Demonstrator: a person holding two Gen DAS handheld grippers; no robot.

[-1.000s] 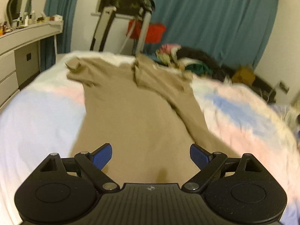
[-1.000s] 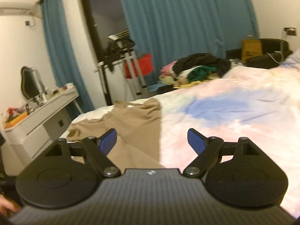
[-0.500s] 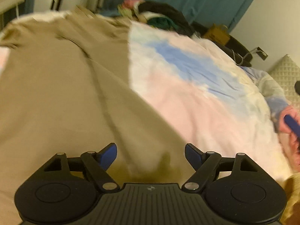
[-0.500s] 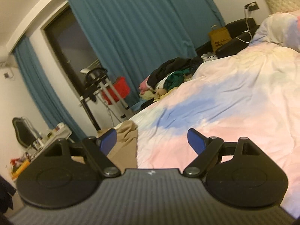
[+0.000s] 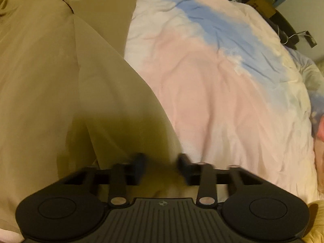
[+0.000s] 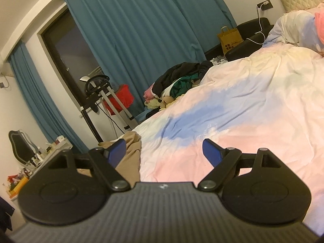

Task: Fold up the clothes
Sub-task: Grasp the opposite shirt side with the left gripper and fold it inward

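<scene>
A tan garment [image 5: 60, 77] lies spread on the bed, partly folded over itself along its right side. My left gripper [image 5: 162, 167] is low over the garment's near right edge, its jaws half closed and blurred, with cloth bunched between the fingers. I cannot tell whether it grips the cloth. My right gripper [image 6: 163, 151] is open and empty above the bed. Only a strip of the tan garment [image 6: 129, 158] shows by its left finger.
The bed has a pastel pink, blue and white duvet [image 5: 222, 81]. A pile of clothes [image 6: 178, 87] lies at the bed's far edge. A treadmill [image 6: 105, 105], blue curtains [image 6: 141, 40], a dresser [image 6: 30, 166] and a paper bag [image 6: 230, 40] stand beyond.
My left gripper dropped onto the garment's near right edge and its jaws narrowed from wide open. My right gripper swung right, away from the garment, and stayed open.
</scene>
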